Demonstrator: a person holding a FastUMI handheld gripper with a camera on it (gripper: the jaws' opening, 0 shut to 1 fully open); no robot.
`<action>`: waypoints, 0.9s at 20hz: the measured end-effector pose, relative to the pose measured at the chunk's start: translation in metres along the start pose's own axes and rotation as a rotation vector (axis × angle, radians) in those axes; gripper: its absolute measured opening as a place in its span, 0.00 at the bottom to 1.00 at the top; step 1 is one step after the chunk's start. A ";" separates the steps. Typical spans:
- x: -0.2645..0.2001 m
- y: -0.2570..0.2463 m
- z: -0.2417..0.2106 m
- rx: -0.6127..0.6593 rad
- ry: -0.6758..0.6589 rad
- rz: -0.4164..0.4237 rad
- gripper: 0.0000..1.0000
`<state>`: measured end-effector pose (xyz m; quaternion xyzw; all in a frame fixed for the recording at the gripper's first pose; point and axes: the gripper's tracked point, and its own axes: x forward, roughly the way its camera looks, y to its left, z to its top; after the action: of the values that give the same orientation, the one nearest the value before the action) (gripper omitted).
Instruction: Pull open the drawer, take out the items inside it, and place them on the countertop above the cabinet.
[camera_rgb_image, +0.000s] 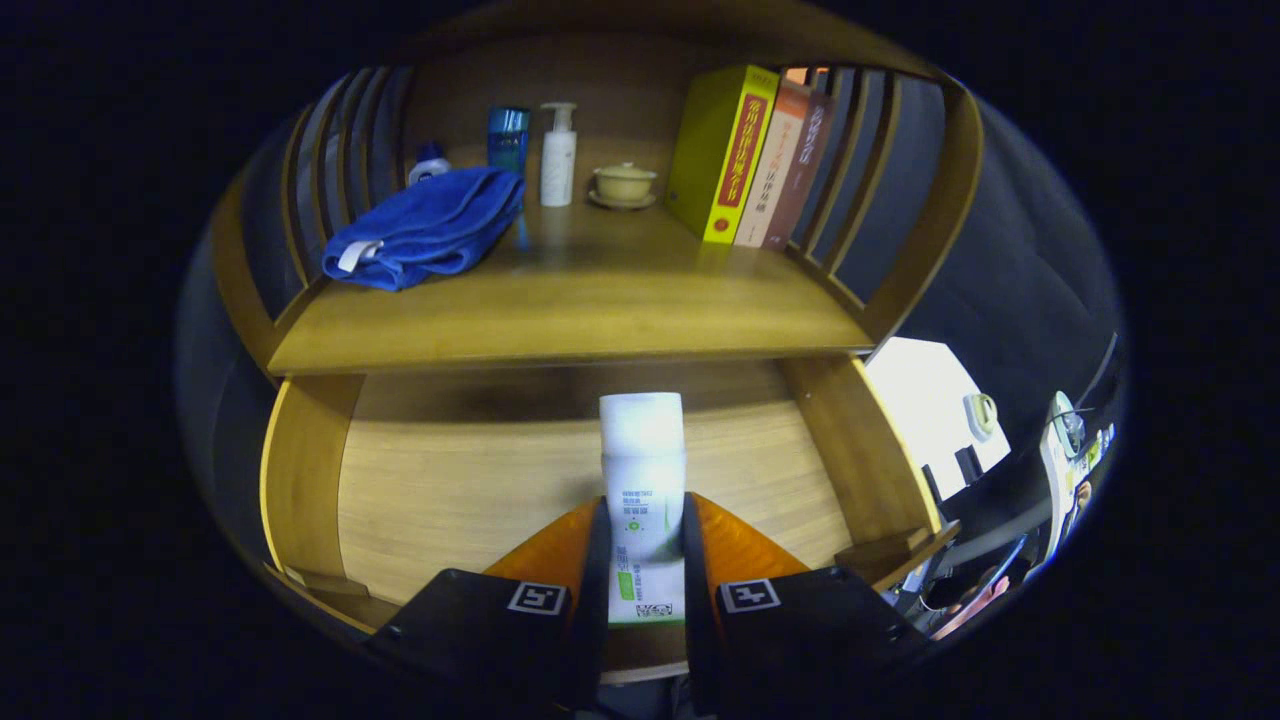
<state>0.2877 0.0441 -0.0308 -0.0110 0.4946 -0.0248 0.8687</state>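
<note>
We see the gripper (645, 540) clenched on the white tube (643, 490), both fingers pressing it, over the open drawer (450, 480); countertop (600, 300) beyond holds blue towel (425, 228) left, books (750, 160) right.

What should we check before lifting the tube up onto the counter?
1. Drawer open: ok.
2. Gripper around the tube, a finger on each side: ok.
3. Grip tight enough: cannot tell.
4. Tube off the drawer floor: cannot tell.
5. Bare counter in front, between the towel and the books: ok.
6. Other items left in the drawer: none seen; the near part is hidden by the gripper.
</note>
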 end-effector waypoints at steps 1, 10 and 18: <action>-0.008 -0.003 0.006 0.008 -0.027 -0.009 0.42; -0.031 -0.018 0.107 0.037 -0.261 -0.061 0.42; 0.040 0.008 0.175 0.046 -0.302 0.047 0.42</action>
<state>0.4587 0.0492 0.0235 0.0172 0.3579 -0.0137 0.9335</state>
